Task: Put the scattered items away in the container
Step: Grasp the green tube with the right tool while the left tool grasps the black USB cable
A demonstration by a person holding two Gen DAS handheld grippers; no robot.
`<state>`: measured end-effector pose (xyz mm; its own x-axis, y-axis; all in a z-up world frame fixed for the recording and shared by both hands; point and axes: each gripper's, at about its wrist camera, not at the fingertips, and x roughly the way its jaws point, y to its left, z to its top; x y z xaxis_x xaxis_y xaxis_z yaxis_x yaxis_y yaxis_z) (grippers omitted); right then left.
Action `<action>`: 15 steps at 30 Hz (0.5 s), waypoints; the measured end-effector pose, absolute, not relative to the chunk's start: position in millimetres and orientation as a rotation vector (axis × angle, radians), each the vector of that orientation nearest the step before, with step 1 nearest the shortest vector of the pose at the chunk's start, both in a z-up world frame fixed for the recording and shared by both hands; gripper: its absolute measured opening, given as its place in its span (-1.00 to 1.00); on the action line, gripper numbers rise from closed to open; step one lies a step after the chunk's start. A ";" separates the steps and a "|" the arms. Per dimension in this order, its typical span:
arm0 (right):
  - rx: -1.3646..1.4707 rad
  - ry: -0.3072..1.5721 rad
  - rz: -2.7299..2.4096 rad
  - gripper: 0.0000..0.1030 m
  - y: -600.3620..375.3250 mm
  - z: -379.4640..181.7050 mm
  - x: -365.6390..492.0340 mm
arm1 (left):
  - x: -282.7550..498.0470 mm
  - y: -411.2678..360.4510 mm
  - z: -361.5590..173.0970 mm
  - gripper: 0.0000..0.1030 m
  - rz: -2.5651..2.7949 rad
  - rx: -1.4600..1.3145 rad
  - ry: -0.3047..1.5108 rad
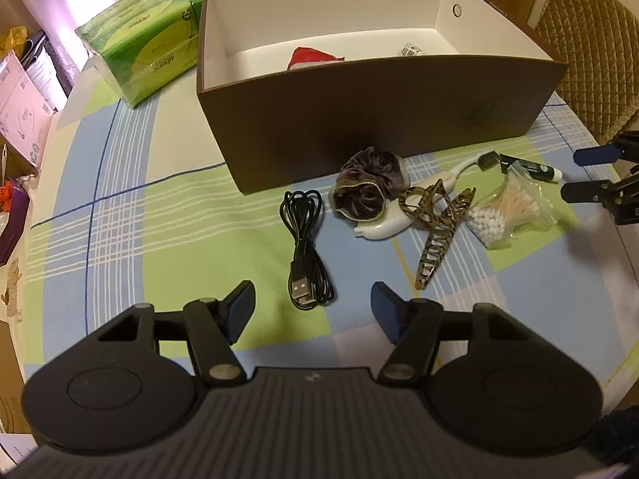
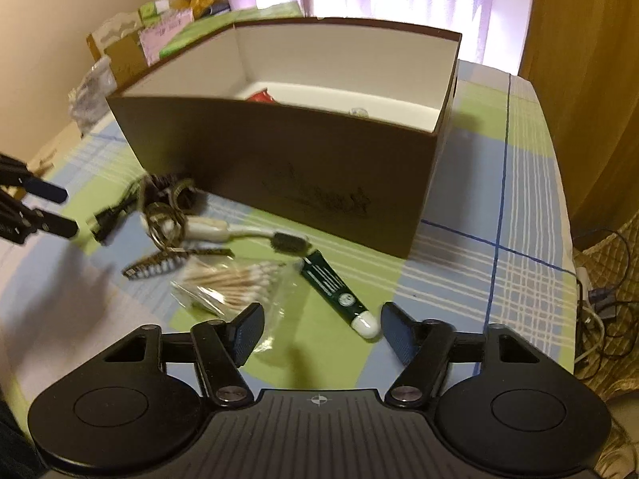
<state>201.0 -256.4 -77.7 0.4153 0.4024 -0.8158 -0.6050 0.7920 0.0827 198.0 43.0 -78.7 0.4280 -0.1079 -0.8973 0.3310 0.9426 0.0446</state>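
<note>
Left tool (image 1: 313, 305) is hanging released over the coiled USB cable (image 1: 305, 239) on the table (image 1: 120, 199); a partial pinch risks the coil unravelling and dragging. Scrunchie (image 1: 365, 187), hair claw (image 1: 435, 235) and toothbrush (image 1: 403, 215) are overlapping, likely snagging. Right tool (image 2: 321, 331) is gaping, empty, between swab bag (image 2: 235, 283) and green tube (image 2: 339, 291): it could catch both. Box (image 1: 379, 127) is sitting just behind.

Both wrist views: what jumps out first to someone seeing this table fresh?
The big brown box at the back, open-topped, with a red packet inside. In front of it lies a cluster of clutter: a black USB cable, velvet scrunchie, leopard hair claw and bagged cotton swabs. A green tube lies nearest the right tool.
</note>
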 end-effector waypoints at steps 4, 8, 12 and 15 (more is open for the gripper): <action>-0.268 0.960 0.630 -0.09 -256.1 -88.5 211.3 | 201.8 45.0 -82.7 0.17 -0.274 0.227 1.105; -0.284 0.963 0.637 -0.09 -255.4 -96.5 222.2 | 204.9 46.3 -84.6 0.14 -0.275 0.226 1.108; -0.299 0.973 0.644 -0.26 -253.9 -104.3 229.1 | 209.7 48.1 -87.9 0.05 -0.281 0.215 1.116; -0.278 0.975 0.635 -0.44 -256.5 -106.6 230.8 | 212.7 47.7 -90.7 0.00 -0.290 0.215 1.119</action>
